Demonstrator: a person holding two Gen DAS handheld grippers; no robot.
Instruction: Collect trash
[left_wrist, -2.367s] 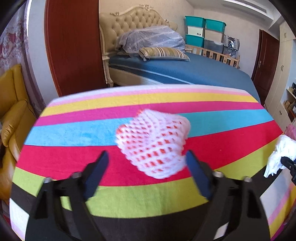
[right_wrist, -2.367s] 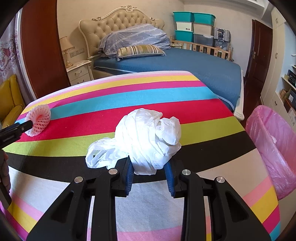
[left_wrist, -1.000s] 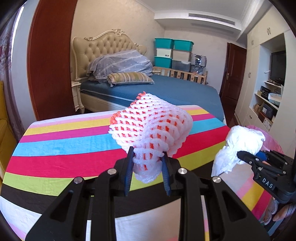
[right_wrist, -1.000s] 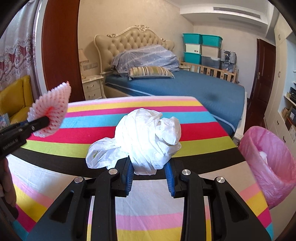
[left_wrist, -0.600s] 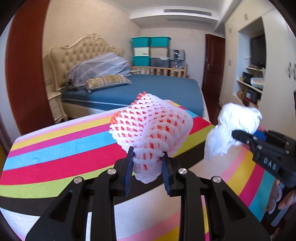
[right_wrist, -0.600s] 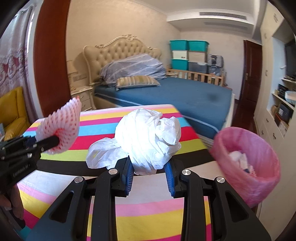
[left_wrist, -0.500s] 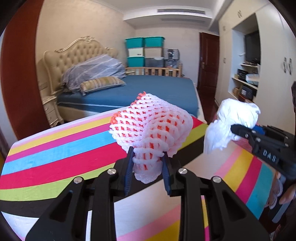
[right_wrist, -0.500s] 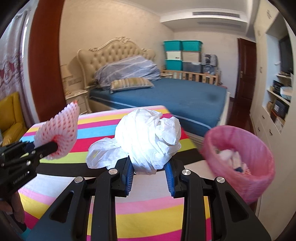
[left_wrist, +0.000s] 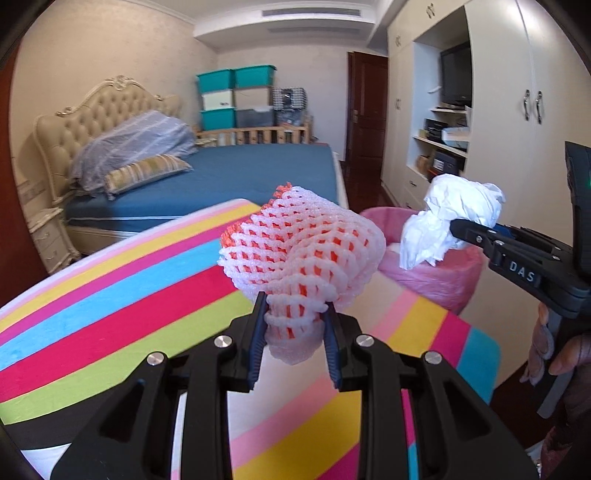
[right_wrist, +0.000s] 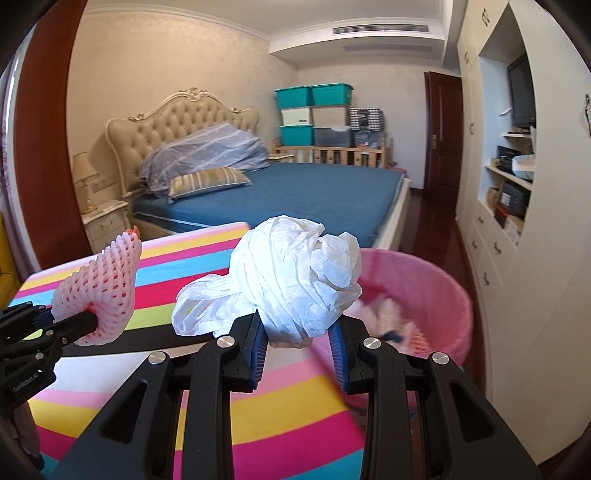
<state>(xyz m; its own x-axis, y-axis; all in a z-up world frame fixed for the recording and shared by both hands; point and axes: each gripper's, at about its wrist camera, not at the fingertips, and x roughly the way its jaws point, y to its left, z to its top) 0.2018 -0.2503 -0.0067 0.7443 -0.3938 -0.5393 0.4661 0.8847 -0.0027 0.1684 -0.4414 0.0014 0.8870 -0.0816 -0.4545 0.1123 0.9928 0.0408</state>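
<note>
The left gripper (left_wrist: 295, 336) is clamped on a white-and-orange foam fruit net (left_wrist: 303, 254) at frame centre, above the striped tablecloth (left_wrist: 110, 317). The right gripper (right_wrist: 299, 339) pinches a crumpled white plastic bag (right_wrist: 295, 280) at its frame centre. A pink-lined trash bin (right_wrist: 436, 295) sits lower right, just beyond the bag, trash already inside.

The right gripper (left_wrist: 452, 225) has the white letters "DAS" on the side of its black body, a little way back from its fingers. The left gripper (right_wrist: 96, 320) has small pale letters, "GenRobot.AI", on its black body, well behind its fingers.
</note>
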